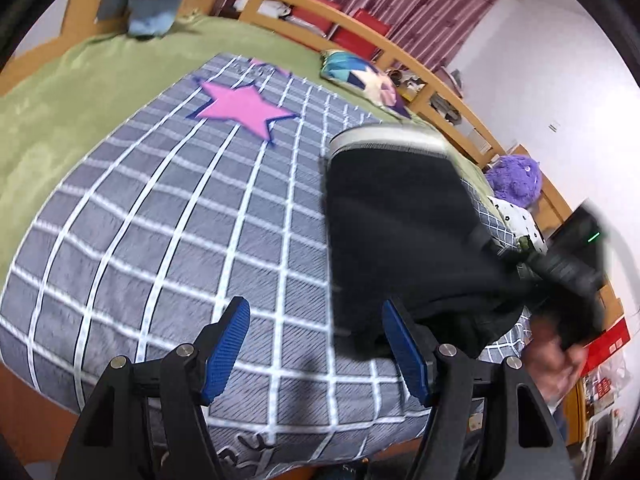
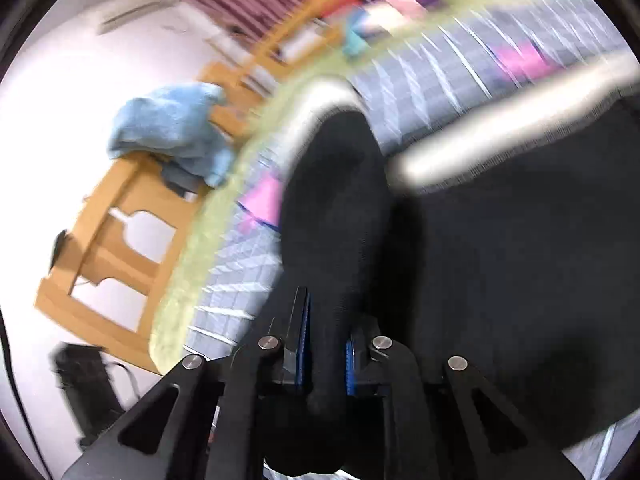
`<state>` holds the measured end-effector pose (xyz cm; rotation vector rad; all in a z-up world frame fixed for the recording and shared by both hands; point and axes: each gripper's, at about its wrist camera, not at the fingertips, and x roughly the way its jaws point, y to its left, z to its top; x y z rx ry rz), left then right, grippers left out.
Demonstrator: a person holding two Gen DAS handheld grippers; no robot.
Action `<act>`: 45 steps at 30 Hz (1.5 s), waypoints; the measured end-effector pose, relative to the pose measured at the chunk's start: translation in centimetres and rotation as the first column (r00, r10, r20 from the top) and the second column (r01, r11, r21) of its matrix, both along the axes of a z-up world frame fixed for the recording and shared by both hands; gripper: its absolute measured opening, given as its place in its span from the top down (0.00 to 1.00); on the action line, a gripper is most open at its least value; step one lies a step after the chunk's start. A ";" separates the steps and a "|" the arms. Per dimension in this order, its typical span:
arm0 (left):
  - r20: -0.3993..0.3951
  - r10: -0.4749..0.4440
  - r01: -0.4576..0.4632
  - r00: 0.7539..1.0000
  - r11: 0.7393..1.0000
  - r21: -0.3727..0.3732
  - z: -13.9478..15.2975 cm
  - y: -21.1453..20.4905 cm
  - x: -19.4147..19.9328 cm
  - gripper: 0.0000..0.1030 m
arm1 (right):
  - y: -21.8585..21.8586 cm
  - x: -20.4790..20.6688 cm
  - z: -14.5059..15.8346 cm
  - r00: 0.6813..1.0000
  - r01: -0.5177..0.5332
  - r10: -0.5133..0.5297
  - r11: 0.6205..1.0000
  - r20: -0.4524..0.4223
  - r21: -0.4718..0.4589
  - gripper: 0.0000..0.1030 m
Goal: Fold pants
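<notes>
Early stage, I'd say: black pants (image 1: 400,240) bunched and partly lifted off the bed (image 1: 80,120), no clean fold visible. Right tongs (image 2: 324,344) pinch a black fabric ridge; left tongs (image 1: 316,348) spread wide, holding nothing, over the checked blanket (image 1: 180,220). Pants' long axis runs near edge to headboard side, white waistband (image 1: 384,136) at the far end. Flattening and folding remain.
</notes>
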<state>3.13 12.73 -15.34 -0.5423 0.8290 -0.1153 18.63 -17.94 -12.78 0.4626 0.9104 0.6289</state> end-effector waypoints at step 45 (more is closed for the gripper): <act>-0.091 -0.337 0.346 0.937 0.931 0.118 -0.8 -22.7 6.5 0.34 | -27.6 -0.4 -0.7 0.946 0.304 -0.222 0.858 0.236 -0.414 0.69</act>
